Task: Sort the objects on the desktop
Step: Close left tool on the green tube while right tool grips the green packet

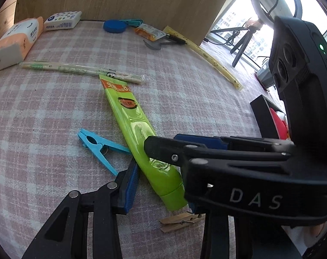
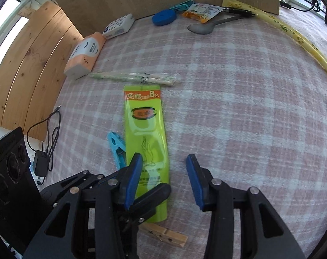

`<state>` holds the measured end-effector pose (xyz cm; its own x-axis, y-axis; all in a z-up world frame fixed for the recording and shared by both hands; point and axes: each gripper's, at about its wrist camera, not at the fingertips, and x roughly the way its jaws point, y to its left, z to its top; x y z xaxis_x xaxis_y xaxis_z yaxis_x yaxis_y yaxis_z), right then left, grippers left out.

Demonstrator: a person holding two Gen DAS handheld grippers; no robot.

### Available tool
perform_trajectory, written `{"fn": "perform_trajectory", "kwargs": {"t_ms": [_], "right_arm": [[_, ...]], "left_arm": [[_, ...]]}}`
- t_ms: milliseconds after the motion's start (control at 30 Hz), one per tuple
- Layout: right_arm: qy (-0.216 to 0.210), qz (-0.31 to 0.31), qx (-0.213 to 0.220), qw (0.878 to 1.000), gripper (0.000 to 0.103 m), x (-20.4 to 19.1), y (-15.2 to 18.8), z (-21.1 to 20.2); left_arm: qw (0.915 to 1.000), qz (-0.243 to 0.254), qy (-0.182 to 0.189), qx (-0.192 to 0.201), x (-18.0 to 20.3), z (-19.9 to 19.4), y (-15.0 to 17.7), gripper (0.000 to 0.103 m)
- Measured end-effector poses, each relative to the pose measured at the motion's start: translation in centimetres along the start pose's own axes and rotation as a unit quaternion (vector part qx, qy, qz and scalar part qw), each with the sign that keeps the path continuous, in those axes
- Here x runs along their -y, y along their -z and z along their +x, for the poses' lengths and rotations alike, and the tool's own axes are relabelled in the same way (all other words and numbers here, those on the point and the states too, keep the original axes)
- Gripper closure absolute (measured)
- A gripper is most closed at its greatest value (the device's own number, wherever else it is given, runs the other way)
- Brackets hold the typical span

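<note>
- Left gripper point(image 1: 161, 185), low in the left wrist view, is straddling the cap end of the green tube point(image 1: 139, 138); its far finger is hidden, so I cannot tell whether it is gripping.
- Right gripper point(image 2: 163, 181), at the bottom of its own view, is standing open, with the tube under its left pad.
- Closing squarely across the tube's stiff cap end looks wise, while avoiding the blue peg point(image 1: 101, 149) touching it and the wooden peg point(image 1: 180, 221) nearby.
- Pink checked cloth is covering the worktop point(image 2: 239, 108); tissue packs point(image 2: 85, 54) are lying upper left, a spoon point(image 2: 203, 28) near the top.
- Wooden boards are backing the scene.
</note>
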<state>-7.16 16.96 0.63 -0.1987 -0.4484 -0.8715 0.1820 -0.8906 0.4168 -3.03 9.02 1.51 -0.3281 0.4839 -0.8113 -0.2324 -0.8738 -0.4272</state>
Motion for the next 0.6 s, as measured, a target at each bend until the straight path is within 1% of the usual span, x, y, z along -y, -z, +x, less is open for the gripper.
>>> {"fn": "perform_trajectory", "kwargs": {"t_ms": [33,100,200,300,367,400,433,467,500,600], "right_arm": [[-0.010,0.010,0.001,1.000,0.082,0.1,0.0,-0.1],[0.003,0.001,0.005,1.000,0.083,-0.1,0.2,-0.4],[0.012,-0.005,0.005,1.000,0.083,0.1,0.2,-0.6],[0.024,-0.004,0.004,1.000,0.083,0.7,0.2,-0.6],[0.031,0.001,0.003,1.000,0.082,1.5,0.1,-0.6],[0.025,0.014,0.001,1.000,0.078,2.0,0.1,-0.5],[0.013,0.028,-0.001,1.000,0.078,2.5,0.1,-0.5],[0.006,0.034,-0.002,0.999,0.078,2.8,0.1,-0.4],[0.009,0.034,0.002,0.999,0.079,2.8,0.2,-0.6],[0.032,0.026,0.012,0.999,0.079,2.9,0.6,-1.5]], "left_arm": [[0.9999,-0.006,0.009,-0.001,-0.2,0.0,0.0,0.070],[0.9997,-0.011,0.021,-0.003,-0.1,0.1,0.0,0.072],[0.9997,-0.009,0.022,-0.001,0.4,0.2,0.0,0.072],[0.9998,0.004,0.020,0.001,0.8,0.6,0.0,0.069],[0.9997,0.017,0.017,0.010,1.2,0.8,0.0,0.069],[0.9996,0.025,0.010,0.011,1.5,0.9,-0.1,0.070],[0.9995,0.030,0.006,0.009,1.8,1.0,-0.2,0.070],[0.9995,0.029,0.011,0.006,2.0,1.1,-0.3,0.070],[0.9996,0.022,0.016,0.002,2.1,1.1,-0.4,0.070],[0.9993,0.030,0.023,-0.001,3.2,1.1,-0.4,0.070]]}}
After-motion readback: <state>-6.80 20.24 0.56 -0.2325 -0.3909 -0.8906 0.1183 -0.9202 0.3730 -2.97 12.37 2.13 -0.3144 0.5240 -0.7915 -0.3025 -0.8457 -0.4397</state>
